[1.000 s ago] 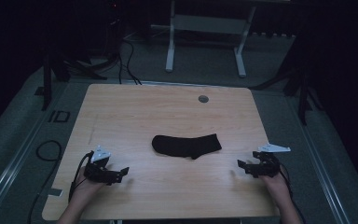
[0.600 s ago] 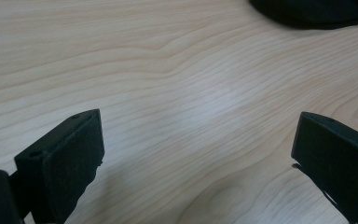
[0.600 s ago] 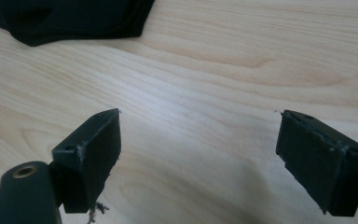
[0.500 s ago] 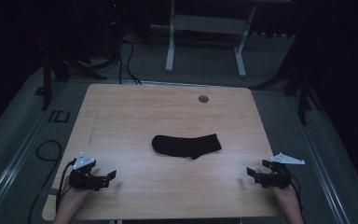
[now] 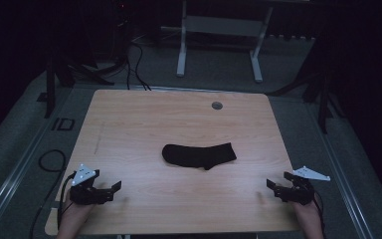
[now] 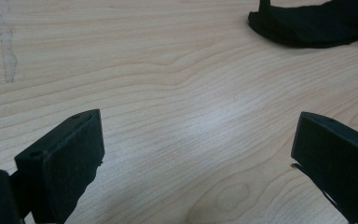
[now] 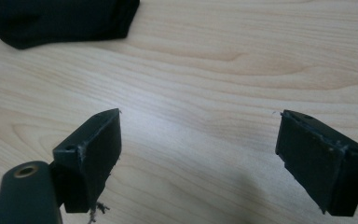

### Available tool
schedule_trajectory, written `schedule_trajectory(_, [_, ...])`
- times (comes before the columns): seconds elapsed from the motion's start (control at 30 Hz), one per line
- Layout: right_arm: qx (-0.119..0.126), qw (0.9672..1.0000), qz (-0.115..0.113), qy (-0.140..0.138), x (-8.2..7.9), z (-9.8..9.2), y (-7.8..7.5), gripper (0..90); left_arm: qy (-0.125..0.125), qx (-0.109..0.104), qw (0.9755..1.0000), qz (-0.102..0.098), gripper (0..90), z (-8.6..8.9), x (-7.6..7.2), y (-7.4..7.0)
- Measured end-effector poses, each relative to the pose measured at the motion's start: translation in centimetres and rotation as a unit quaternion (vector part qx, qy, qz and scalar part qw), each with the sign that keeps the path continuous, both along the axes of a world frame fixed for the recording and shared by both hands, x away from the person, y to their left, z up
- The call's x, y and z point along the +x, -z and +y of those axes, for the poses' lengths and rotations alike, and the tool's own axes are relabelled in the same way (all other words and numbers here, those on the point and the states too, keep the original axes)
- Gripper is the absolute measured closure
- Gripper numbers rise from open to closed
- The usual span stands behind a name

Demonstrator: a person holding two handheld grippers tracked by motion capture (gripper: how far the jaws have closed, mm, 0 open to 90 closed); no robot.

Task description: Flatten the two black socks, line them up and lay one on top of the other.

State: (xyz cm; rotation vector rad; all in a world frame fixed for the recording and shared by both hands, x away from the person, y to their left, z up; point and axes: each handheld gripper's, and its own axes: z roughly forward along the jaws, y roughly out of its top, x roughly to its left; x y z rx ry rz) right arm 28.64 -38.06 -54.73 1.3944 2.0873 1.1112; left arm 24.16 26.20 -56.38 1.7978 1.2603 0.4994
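- A flat black fabric sock [image 5: 199, 155] lies near the middle of the pale wooden table [image 5: 144, 119], alone on the bare boards and touched by nothing.
- Its long axis runs across the table from left to right in the high view. The rounded end points toward the person's left, the squarer end toward the right, and a small bump sits on its near edge. Which end is the toe and which the cuff cannot be told.
- The left gripper [image 5: 110, 188] rests low at the near left corner, jaws spread wide and empty. In the left gripper view the sock [image 6: 314, 25] lies well ahead, off toward the upper right.
- The right gripper [image 5: 273, 186] sits at the near right edge, jaws likewise wide apart and holding nothing. In the right gripper view the sock [image 7: 58, 21] lies ahead at the upper left.
- Both grippers are well apart from the sock, so any grasp calls for a long reach inward.
- Likely risks: limp cloth on smooth wood may slide or bunch if a jaw pushes it sideways; a pinch may catch one layer only; jaws coming down too steeply may scrape the table.
- A small round grey grommet [image 5: 217, 105] sits near the far edge, well clear of the work.
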Motion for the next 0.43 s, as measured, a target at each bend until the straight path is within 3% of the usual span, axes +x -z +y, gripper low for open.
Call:
schedule_trajectory(0.2, [0.001, 1.0000, 0.002, 0.001, -0.06, 0.11, -0.10, 14.2, -0.008, -0.012, 0.9999, -0.005, 2.8, 0.19, -0.16, -0.01])
schedule_trajectory(0.43, [0.000, 1.0000, 0.003, 0.002, -0.06, 0.21, -0.06, 14.2, -0.005, -0.009, 0.9999, -0.006, 2.8, 0.06, -0.26, 0.03])
